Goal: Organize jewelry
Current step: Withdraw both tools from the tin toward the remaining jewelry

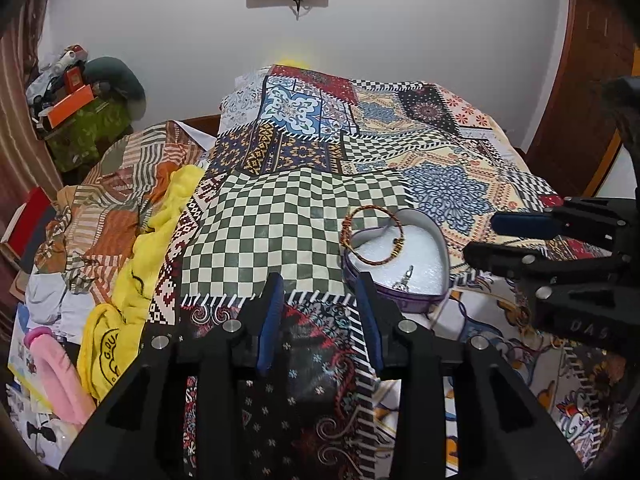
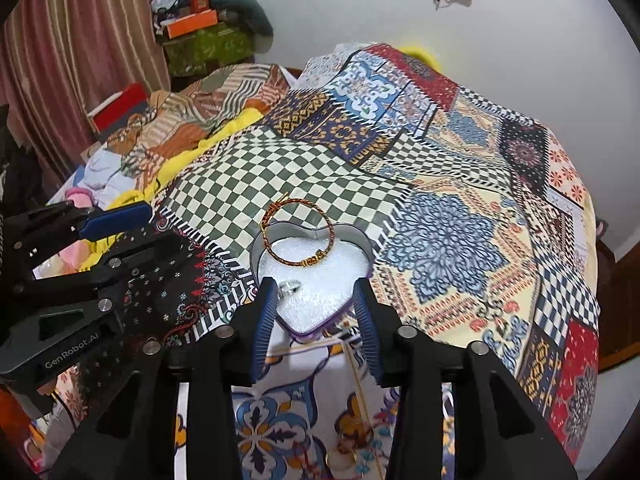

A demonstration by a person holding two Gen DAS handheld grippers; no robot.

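Observation:
A heart-shaped purple box [image 1: 424,300] [image 2: 362,246] with white foam lining sits open on the patterned bedspread. A red-and-gold bangle [image 1: 352,220] [image 2: 280,258] leans across its far rim, partly inside. A small silver ring [image 2: 289,287] [image 1: 405,280] lies on the foam. My left gripper [image 1: 320,284] is open and empty just left of the box. My right gripper [image 2: 316,284] is open and empty, its fingertips at either side of the box's near point. A thin gold chain [image 2: 362,392] lies on the bedspread below the box.
The bed is covered by a patchwork bedspread [image 1: 280,216]. Crumpled clothes, a yellow cloth [image 1: 160,240] and pink slippers [image 1: 56,376] lie at the left. A pile of boxes [image 1: 76,104] stands by the curtain. A wooden headboard [image 1: 592,100] is at the right.

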